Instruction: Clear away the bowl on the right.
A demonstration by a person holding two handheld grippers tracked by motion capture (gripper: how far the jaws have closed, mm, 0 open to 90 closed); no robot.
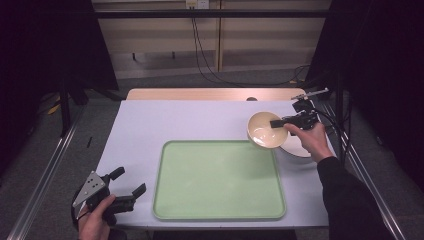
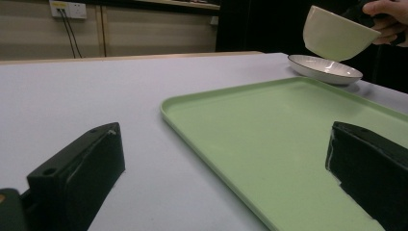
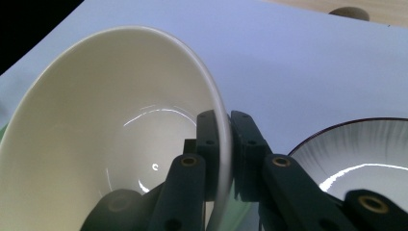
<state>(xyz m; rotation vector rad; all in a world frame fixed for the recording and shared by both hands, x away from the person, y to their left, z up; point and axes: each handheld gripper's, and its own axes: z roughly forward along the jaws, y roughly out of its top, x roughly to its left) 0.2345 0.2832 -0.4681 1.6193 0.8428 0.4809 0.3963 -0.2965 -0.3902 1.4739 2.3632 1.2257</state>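
the left gripper (image 1: 120, 187) rests wide open on the pale lilac table (image 1: 150, 125) beside the green plastic tray (image 1: 217, 180); the right gripper (image 1: 280, 122) clamps the cream ceramic bowl (image 1: 264, 129) aloft above the dark-rimmed white plate (image 2: 325, 69), grey carpet floor (image 1: 165, 77) beyond.

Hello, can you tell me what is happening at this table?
A person works with a claw in each hand. The right claw pinches the rim of a cream bowl, held tilted in the air above a white plate, beside the green tray. The left claw waits open near the tray's left edge.
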